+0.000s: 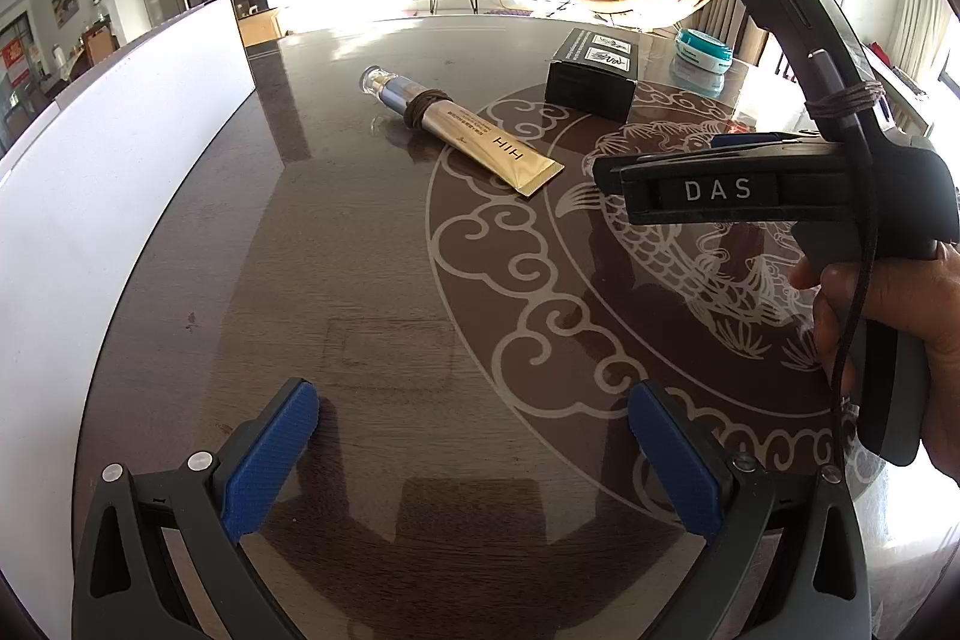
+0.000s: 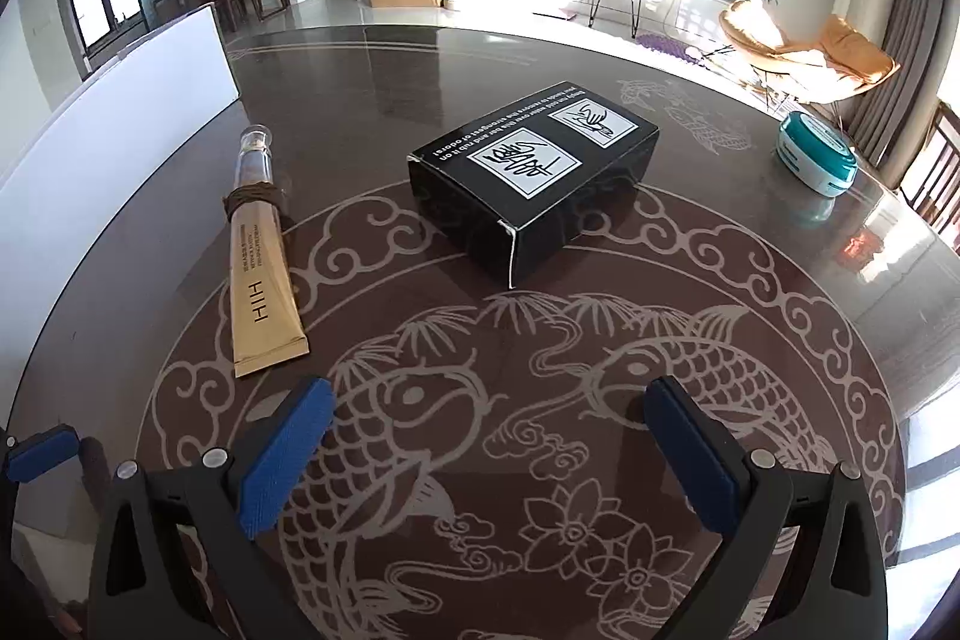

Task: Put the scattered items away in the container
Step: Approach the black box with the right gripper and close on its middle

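The left gripper (image 1: 474, 451) hangs low over a dark, glossy round table (image 1: 372, 280) inlaid with pale cloud scrolls and koi fish, its blue-padded fingers (image 1: 270, 460) spread wide with nothing between them. The right gripper (image 2: 489, 454) is likewise spread wide and empty above the koi pattern; in the left wrist view its black body marked "DAS" appears from the side at the right, gripped by a hand (image 1: 894, 334). A long gold squeeze tube (image 1: 462, 133) with a clear cap and a dark cord wound round its neck lies flat on the table, well ahead of the left gripper and slightly to the right of its line; from the right wrist view the same tube (image 2: 261, 280) lies ahead and to the left of the right gripper, its crimped end near the left fingertip but apart from it. A black rectangular cardboard box (image 2: 534, 184) with white printed panels on top rests flat straight ahead of the right gripper, beyond the fish design, to the right of the tube and not touching it. A round teal-and-white lidded jar (image 2: 816, 160) sits far off to the right near the table's edge. A tall white flat-walled container (image 1: 96, 196) stands along the table's left side, left of the tube; its inside is not visible.
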Available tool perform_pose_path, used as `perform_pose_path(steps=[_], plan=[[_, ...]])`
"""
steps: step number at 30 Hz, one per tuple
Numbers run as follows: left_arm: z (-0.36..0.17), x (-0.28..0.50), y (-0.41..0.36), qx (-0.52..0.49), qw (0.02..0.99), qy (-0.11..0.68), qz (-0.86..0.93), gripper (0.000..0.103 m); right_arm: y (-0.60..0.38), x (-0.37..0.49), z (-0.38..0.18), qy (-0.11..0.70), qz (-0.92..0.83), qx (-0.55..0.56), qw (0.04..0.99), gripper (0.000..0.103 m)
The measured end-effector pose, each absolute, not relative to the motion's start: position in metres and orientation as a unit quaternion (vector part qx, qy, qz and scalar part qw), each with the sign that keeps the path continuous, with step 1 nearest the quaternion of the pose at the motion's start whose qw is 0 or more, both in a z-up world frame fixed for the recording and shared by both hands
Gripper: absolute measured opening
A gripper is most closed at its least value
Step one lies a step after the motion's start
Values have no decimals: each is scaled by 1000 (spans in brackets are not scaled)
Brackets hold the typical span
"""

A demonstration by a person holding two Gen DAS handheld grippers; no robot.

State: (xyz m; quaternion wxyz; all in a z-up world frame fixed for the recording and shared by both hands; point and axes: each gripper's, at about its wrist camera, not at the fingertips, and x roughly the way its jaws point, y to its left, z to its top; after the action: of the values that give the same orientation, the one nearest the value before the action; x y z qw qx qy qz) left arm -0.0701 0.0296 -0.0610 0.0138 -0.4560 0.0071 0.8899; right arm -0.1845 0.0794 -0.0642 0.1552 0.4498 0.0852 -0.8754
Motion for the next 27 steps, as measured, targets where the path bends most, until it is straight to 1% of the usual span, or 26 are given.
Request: perform_pose_path(steps=[27], plan=[[-61,-70,30,-456,14,7,890,103,86,-192,-60,71,-880,452,129,103]])
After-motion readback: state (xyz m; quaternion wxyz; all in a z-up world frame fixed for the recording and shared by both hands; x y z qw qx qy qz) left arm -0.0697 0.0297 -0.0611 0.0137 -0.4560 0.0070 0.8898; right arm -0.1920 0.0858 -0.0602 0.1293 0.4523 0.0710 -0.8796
